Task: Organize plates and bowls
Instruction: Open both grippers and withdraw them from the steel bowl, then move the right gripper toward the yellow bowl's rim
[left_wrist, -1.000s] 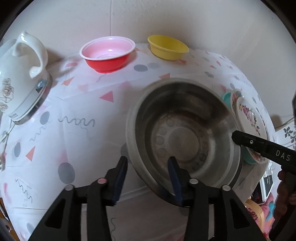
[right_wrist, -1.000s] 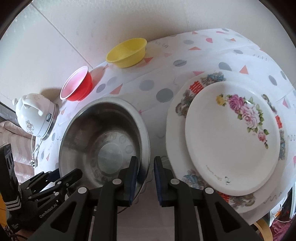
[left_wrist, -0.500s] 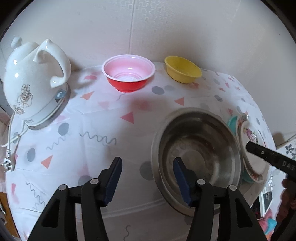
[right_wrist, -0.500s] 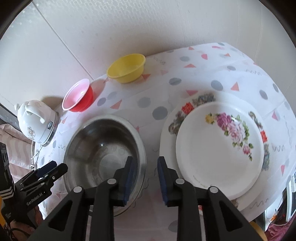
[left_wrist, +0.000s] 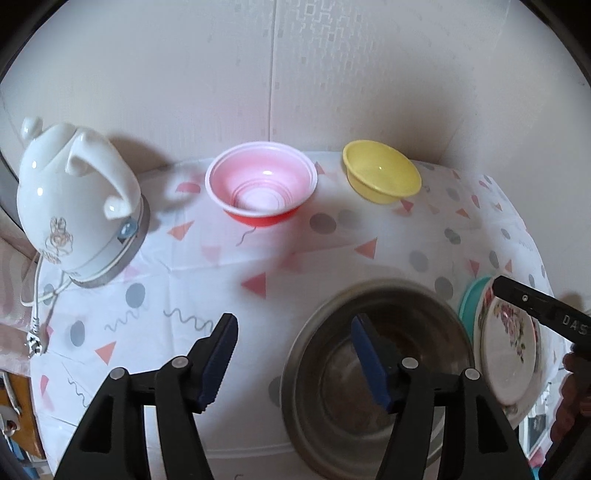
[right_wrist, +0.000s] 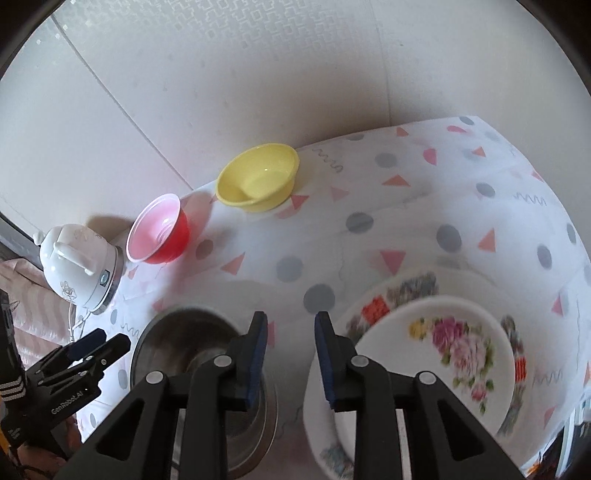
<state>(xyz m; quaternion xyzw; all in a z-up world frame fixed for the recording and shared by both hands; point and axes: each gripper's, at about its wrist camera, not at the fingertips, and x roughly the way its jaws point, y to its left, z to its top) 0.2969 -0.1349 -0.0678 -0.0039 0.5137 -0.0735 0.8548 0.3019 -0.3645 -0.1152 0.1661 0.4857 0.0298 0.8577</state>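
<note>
Three bowls (left_wrist: 376, 373) (left_wrist: 261, 188) (left_wrist: 382, 176), two plates (right_wrist: 436, 365) (right_wrist: 402, 291), one kettle (left_wrist: 74, 206).

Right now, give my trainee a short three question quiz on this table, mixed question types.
1. True or false: the yellow bowl sits nested inside the red bowl.
2. Which lies on the big flowered plate? A kettle, B small flowered plate, C steel bowl.
3. Fill in: the kettle stands at the table's ___ end in the left wrist view.

Key: 1 false, they stand apart. 2 B. 3 left.
</note>
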